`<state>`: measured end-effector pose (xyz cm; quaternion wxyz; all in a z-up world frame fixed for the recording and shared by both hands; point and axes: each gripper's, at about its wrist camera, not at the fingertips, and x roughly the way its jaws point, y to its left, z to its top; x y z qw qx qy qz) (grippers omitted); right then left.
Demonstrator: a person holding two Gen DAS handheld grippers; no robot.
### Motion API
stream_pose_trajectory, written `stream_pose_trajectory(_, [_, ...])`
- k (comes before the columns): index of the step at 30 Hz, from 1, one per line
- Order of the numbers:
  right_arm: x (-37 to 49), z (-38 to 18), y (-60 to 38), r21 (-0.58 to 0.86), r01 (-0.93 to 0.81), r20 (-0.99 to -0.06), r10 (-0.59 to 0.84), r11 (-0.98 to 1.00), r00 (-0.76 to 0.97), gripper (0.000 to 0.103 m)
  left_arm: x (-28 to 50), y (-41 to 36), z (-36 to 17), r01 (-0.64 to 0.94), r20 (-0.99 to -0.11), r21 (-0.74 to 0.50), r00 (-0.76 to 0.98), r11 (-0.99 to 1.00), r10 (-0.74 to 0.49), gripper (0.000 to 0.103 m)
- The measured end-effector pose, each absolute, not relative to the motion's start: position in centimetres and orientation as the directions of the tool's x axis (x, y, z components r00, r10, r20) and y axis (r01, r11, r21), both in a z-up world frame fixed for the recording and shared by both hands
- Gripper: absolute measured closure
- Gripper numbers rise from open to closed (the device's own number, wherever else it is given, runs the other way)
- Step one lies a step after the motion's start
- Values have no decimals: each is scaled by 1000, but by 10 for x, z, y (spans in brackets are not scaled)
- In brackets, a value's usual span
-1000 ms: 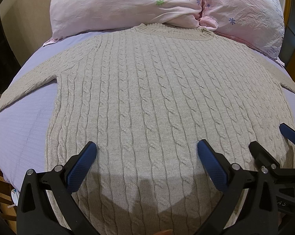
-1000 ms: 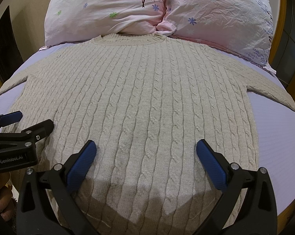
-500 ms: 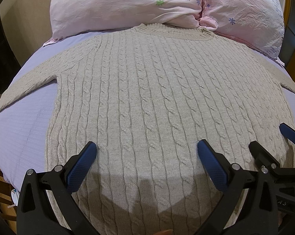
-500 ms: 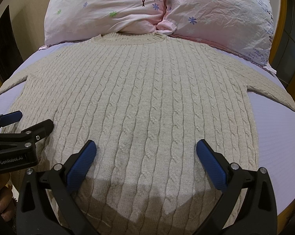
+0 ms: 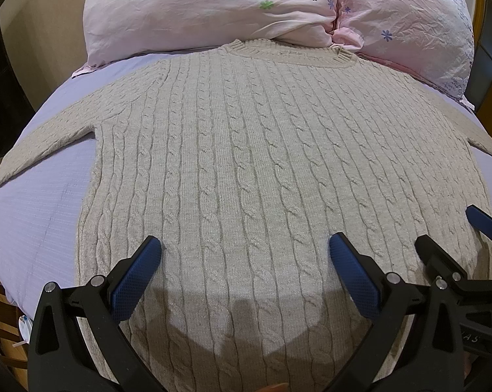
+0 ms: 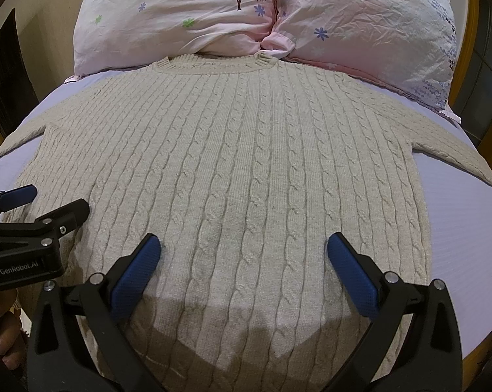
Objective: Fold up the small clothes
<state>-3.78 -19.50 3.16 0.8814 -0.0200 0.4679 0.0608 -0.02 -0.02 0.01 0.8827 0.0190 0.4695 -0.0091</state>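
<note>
A beige cable-knit sweater [image 5: 262, 170] lies flat and face up on the bed, neck towards the pillows, both sleeves spread out sideways; it also fills the right wrist view [image 6: 246, 163]. My left gripper [image 5: 244, 261] is open and empty, just above the sweater's lower left part. My right gripper [image 6: 242, 258] is open and empty above the lower right part. The right gripper also shows at the right edge of the left wrist view [image 5: 451, 238], and the left gripper at the left edge of the right wrist view [image 6: 50, 201].
A lavender sheet [image 5: 33, 202] covers the bed. Two pink floral pillows [image 6: 187, 16] [image 6: 370, 26] lie beyond the sweater's neck. A wooden bed frame [image 6: 468, 65] stands at the right. The bed drops off at left and right.
</note>
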Motion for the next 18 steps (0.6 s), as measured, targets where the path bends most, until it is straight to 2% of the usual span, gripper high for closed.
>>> stream_pose_trajectory(18, [-36,29,-197,18,-124,-835,83,992,544,2,1,-3,-2,33,-833,24,554,999,2,1])
